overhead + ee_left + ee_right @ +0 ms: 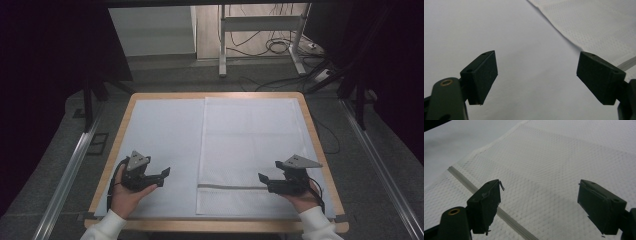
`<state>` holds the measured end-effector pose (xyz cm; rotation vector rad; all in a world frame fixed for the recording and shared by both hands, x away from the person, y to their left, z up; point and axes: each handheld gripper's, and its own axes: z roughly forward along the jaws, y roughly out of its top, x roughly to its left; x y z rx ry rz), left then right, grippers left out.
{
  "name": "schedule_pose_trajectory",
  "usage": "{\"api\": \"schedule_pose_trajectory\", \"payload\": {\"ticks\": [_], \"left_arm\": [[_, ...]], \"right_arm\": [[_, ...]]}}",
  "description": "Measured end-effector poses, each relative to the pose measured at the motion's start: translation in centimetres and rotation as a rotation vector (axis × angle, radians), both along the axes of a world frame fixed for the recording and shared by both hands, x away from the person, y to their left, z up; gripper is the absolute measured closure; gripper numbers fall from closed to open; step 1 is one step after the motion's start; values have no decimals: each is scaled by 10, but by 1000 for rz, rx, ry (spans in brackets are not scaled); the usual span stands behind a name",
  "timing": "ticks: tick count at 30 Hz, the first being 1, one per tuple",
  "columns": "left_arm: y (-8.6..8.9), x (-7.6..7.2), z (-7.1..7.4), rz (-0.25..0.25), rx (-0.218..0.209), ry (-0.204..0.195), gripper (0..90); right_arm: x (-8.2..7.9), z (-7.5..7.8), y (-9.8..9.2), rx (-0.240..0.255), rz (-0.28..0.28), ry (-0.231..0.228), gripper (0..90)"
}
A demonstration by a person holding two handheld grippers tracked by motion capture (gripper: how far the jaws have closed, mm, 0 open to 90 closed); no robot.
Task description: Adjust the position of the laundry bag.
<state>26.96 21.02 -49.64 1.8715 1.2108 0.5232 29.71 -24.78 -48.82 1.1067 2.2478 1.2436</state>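
Note:
A white mesh bag (250,150) lies flat on the right half of the table, with a grey zipper strip (230,187) across its near end. My left gripper (164,176) rests open on the pale sheet left of the bag, its jaws pointing right. In the left gripper view the gripper (537,77) holds nothing, and the bag's edge (599,30) shows at the upper right. My right gripper (262,181) stands open at the bag's near right part, jaws pointing left. In the right gripper view the gripper (539,207) hovers over the mesh (554,170) and the zipper strip (464,180).
A pale blue sheet (160,135) covers the wooden table (125,120). A white-sleeved hand holds each gripper at the near edge. Beyond the table stand a white desk frame (260,30) and loose cables (280,47) on the floor. Metal rails (65,175) run along both sides.

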Motion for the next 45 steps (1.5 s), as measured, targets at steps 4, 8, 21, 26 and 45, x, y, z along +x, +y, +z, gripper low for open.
{"api": "schedule_pose_trajectory", "payload": {"ticks": [4,8,21,26,45], "left_arm": [[-2,2,-3,6,-11,18,170],[-1,5,-6,8,-21,30,171],[-1,0,-4,-12,-52,43,196],[-4,-1,-3,-2,-43,59,196],[-8,10,25,67,-77,106,195]], "right_arm": [[0,0,-3,4,4,-11,177],[-2,-1,-3,-8,14,-3,178],[-3,3,-2,14,-10,-37,198],[-3,1,-1,-6,6,-21,211],[-7,2,-3,-43,1,-39,219]]}}
